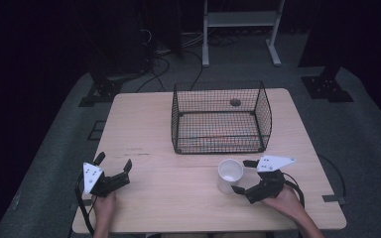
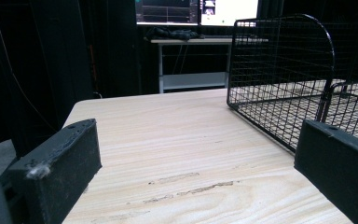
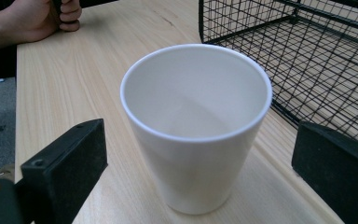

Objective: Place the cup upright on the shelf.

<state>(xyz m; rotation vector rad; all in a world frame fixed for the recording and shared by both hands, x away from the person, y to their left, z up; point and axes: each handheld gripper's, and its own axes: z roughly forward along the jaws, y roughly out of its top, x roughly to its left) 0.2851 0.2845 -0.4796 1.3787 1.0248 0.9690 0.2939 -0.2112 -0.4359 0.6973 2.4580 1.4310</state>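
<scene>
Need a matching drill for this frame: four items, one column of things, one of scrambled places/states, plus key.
Things:
1. white tapered plastic cup
2. black wire-mesh basket
3. left gripper
4. right gripper

Places/states:
A. open, over bare wood near the table's left front
B. upright and empty, just in front of the basket
C. open, jaws either side of the cup, not touching it
D. mid-table toward the far edge, open top

Pairs: 1-B, 2-D, 3-A, 4-C
</scene>
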